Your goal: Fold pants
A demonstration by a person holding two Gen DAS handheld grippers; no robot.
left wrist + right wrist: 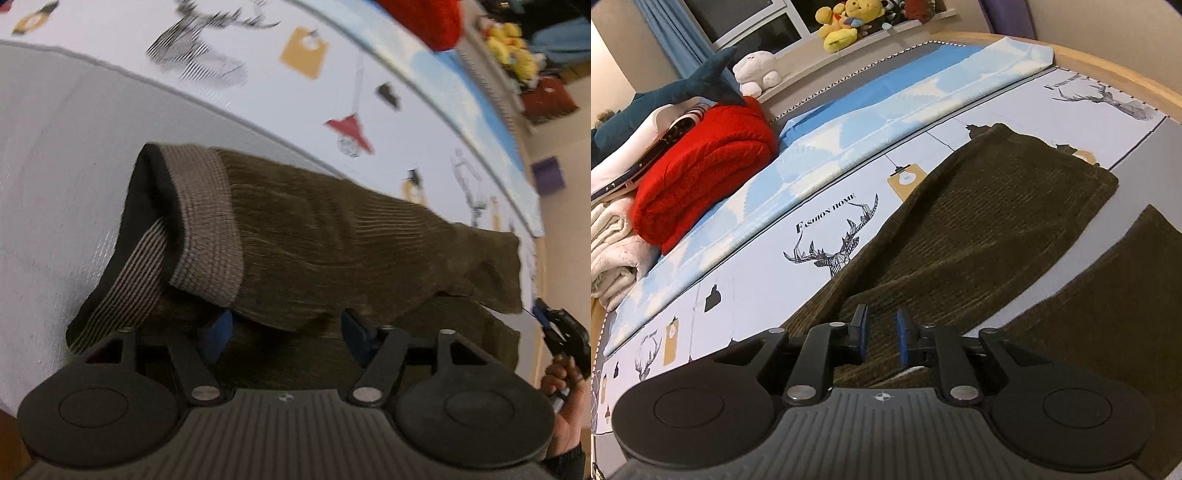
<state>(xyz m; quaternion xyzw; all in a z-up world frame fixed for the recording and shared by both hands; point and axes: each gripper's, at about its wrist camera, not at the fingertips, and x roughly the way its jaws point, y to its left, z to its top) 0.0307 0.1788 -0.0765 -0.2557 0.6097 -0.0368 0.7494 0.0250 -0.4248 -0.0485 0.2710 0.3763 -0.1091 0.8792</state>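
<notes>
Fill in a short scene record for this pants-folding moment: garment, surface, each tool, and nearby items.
garment: dark olive ribbed pants, partly folded, waistband showing
surface: printed bed sheet with deer motifs
left tool: open, over the pants
right tool: narrowly open, pads not pressing cloth
nearby: red blanket, plush toys

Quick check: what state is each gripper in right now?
Left gripper: open, jaws wide over the olive pants, gripping nothing.
Right gripper: open with a narrow gap, nothing pinched.
</notes>
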